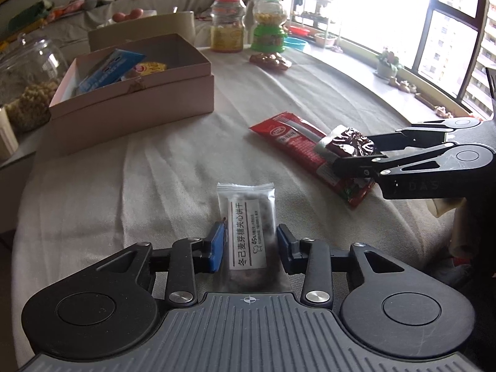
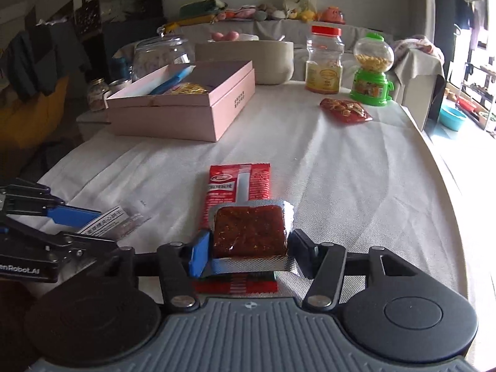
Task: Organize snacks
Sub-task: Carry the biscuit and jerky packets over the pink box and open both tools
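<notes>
A clear biscuit packet with a white label (image 1: 246,214) lies on the white tablecloth. My left gripper (image 1: 250,245) has its blue pads against the packet's two long sides. A foil packet with a red-brown block (image 2: 249,231) rests across a long red snack packet (image 2: 238,183). My right gripper (image 2: 248,251) is closed on that foil packet from both sides. In the left wrist view the right gripper (image 1: 353,155) reaches in from the right and clamps the foil packet (image 1: 347,142). The open pink box (image 2: 186,114) at the back left holds a blue packet and a yellow one.
A red bag of nuts (image 2: 345,110) lies at the back right, before a red-lidded jar (image 2: 324,62) and a green candy dispenser (image 2: 372,71). A glass jar (image 2: 161,52) and a beige bowl (image 2: 263,62) stand behind the box. The table's rounded edge (image 2: 446,186) runs along the right.
</notes>
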